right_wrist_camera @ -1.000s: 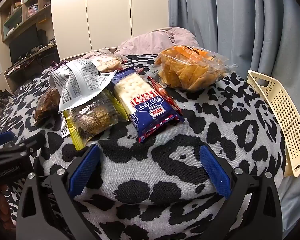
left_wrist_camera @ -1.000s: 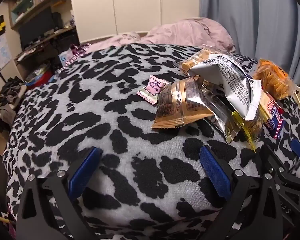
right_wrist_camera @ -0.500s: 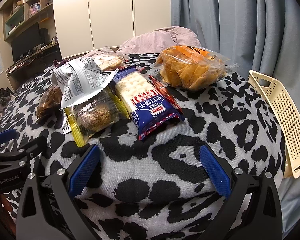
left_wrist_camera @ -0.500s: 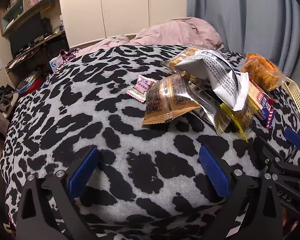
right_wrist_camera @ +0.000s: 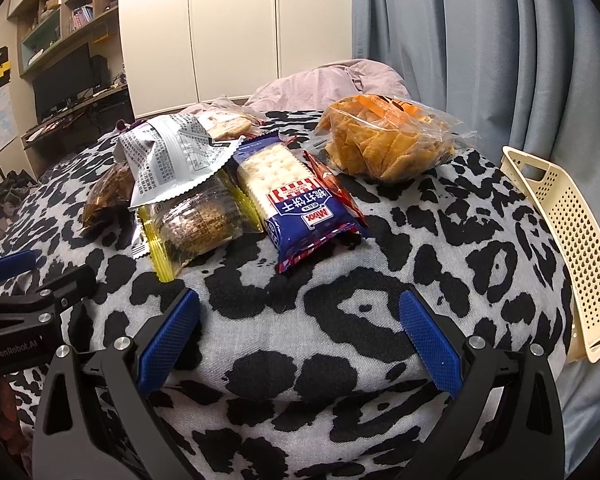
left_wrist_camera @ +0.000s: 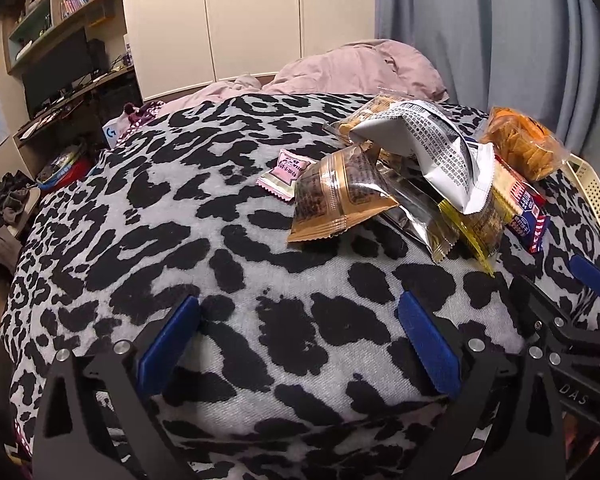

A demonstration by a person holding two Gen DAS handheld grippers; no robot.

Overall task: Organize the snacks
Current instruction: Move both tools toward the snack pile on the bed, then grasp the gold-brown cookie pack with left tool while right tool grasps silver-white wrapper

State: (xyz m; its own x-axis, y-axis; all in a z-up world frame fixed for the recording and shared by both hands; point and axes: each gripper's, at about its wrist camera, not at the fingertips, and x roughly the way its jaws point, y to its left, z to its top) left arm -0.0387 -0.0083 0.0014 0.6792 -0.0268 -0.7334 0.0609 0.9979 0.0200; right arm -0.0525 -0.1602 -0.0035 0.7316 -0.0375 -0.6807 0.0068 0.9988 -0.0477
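Observation:
Several snack packs lie in a pile on a leopard-print blanket. In the right wrist view I see a blue cracker pack, a clear bag of orange chips, a yellow-edged cookie pack and a white-grey bag. In the left wrist view a gold-brown pack and a small pink candy lie at the pile's left. My left gripper is open and empty, short of the pile. My right gripper is open and empty, just before the cracker pack.
A cream perforated basket leans at the bed's right edge, by the blue curtain. A pink duvet lies behind the snacks. White wardrobe doors and shelves with a desk stand at the back and left.
Both grippers have drifted slightly, so the snack pile sits a little further right in the left view. Both stay open and empty. No snack has moved.

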